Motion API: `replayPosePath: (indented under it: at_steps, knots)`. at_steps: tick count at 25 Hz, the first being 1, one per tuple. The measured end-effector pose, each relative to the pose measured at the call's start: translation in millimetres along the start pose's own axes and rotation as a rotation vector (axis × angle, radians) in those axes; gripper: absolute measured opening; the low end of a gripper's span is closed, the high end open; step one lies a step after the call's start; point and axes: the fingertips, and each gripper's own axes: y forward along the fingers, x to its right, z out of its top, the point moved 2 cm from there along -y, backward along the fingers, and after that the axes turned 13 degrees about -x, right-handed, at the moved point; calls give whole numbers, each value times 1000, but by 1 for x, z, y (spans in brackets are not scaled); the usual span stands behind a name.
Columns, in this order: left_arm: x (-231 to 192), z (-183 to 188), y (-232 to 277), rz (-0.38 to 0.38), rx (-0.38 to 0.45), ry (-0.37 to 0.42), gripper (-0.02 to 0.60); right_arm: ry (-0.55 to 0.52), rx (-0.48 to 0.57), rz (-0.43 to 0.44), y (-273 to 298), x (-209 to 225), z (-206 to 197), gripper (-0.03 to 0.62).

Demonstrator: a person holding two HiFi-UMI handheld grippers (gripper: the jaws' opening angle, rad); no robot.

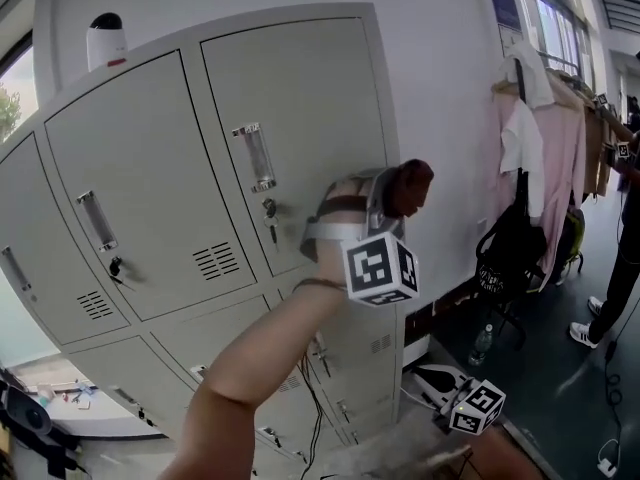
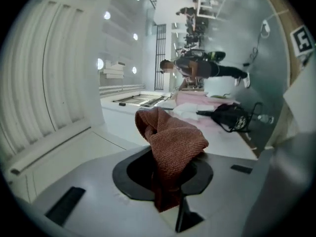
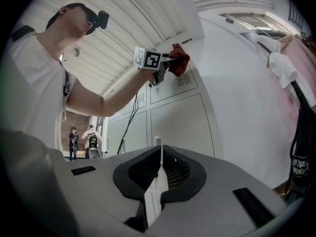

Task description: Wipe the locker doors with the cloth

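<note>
Grey locker doors [image 1: 300, 98] against a white wall [image 1: 440, 68]. Left gripper [image 2: 170, 181] is raised, jaws clamped on the bunched rust cloth [image 2: 170, 137] by the upper door's right edge; contact unclear. Right gripper [image 3: 159, 174] is low, jaws closed, empty. Risks: the cloth is pinched at one end, so drag could pull it free, or it could snag the handle [image 1: 255, 156].

You hold two grippers, the left gripper [image 1: 392, 200] and the right gripper [image 3: 159, 154], each carrying one marker cube [image 1: 380, 268]. There is one cloth [image 1: 412, 186]. You face three upper locker doors [image 1: 295, 98], each with one handle [image 1: 258, 156]. The lower doors [image 1: 150, 363] are too covered to count. One white device [image 1: 105, 40] tops the lockers.
</note>
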Motion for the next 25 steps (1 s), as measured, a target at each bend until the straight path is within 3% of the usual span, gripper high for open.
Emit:
replayPosePath:
  at_steps: [4, 11, 16, 19, 22, 25]
  knots:
    - [79, -49, -40, -150, -11, -170, 69, -12, -49, 27, 6, -8, -3, 18]
    - [198, -138, -123, -431, -142, -605, 69, 14, -98, 34, 2, -17, -22, 18]
    - [294, -172, -203, -637, -179, -892, 69, 24, -129, 73, -12, -22, -40, 18]
    - [334, -189, -248, -715, -234, -1010, 69, 46, -134, 94, -23, -25, -50, 18]
    - [362, -207, -276, -781, -310, -1184, 69, 59, -154, 96, -31, -25, -62, 18]
    - [372, -219, -286, -793, -340, -1298, 69, 67, -178, 93, -34, -26, -73, 18]
